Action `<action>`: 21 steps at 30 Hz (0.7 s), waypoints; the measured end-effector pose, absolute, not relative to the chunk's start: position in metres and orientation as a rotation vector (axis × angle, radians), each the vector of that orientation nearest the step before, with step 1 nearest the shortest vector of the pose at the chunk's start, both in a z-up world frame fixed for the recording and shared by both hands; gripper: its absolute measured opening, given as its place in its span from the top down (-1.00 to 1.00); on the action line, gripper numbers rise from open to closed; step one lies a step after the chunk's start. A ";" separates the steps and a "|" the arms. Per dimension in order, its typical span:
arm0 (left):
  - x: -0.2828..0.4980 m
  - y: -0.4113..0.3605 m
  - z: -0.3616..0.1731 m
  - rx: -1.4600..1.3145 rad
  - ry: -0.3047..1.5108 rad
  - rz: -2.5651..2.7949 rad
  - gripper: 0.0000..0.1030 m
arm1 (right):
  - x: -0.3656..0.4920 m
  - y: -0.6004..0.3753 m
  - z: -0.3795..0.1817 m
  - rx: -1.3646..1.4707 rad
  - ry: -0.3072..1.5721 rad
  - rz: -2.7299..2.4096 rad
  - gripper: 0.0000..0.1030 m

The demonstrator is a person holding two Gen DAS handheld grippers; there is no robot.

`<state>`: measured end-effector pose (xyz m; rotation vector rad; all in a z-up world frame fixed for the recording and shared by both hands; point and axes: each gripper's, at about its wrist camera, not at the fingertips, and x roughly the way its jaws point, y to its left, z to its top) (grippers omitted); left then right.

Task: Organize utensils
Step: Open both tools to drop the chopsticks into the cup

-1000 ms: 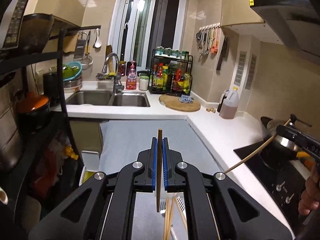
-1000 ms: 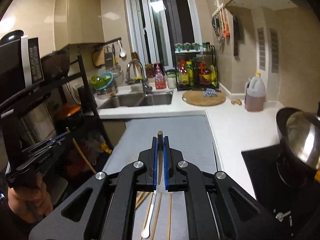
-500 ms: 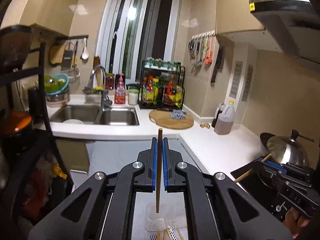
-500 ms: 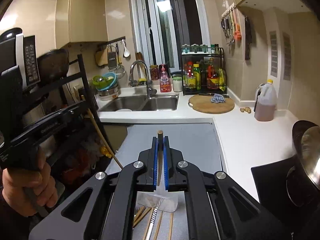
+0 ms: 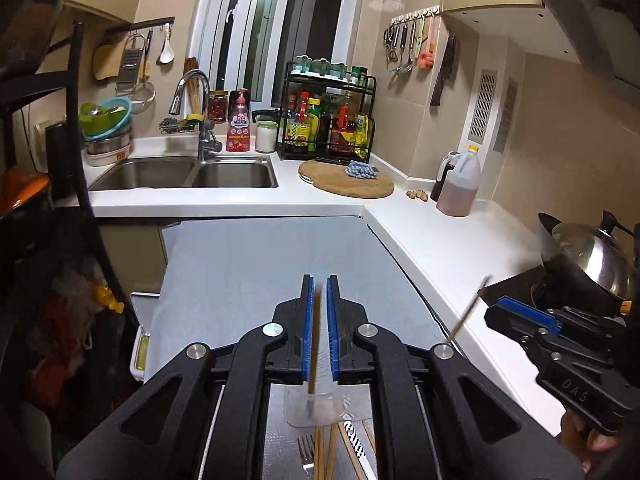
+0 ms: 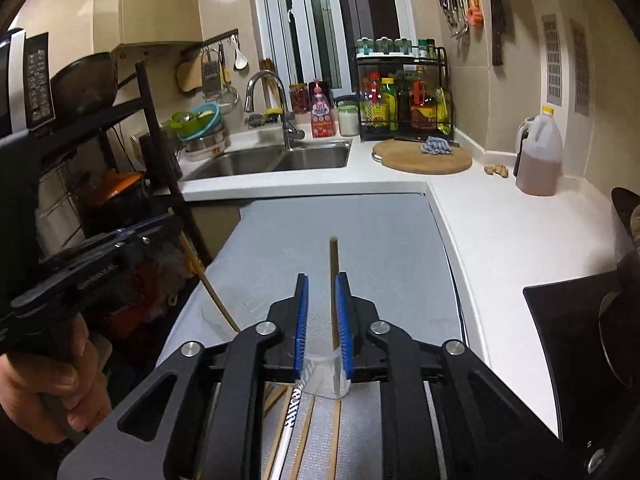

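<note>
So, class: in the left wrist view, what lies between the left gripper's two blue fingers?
A chopstick stands between the fingers of the left gripper, its lower end in the clear cup below.

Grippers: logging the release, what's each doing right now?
Left gripper: open, chopstick loose between pads.
Right gripper: open, chopstick loose between pads.

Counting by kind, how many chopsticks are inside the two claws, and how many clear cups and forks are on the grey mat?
Chopsticks: 2, one in left claw, one in right claw
Clear cup: 1
Fork: 1
Total: 4
</note>
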<state>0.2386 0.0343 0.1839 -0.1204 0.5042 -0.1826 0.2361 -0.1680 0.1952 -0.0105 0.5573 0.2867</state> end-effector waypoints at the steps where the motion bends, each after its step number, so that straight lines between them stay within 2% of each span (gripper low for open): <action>1: 0.235 0.035 0.186 -0.122 0.498 -0.181 0.66 | 0.234 -0.169 0.196 -0.013 0.552 0.279 0.48; 2: 0.231 0.036 0.188 -0.124 0.491 -0.178 0.52 | 0.231 -0.170 0.197 -0.016 0.545 0.275 0.43; 5: 0.217 0.039 0.198 -0.141 0.463 -0.175 0.47 | 0.223 -0.171 0.204 -0.036 0.523 0.256 0.36; 6: 0.211 0.040 0.203 -0.147 0.450 -0.176 0.47 | 0.219 -0.172 0.207 -0.041 0.513 0.252 0.31; 14: 0.156 0.040 0.225 -0.135 0.369 -0.175 0.47 | 0.162 -0.187 0.233 -0.037 0.369 0.230 0.31; 21: 0.100 0.042 0.197 -0.122 0.351 -0.163 0.48 | 0.092 -0.205 0.210 0.015 0.266 0.224 0.28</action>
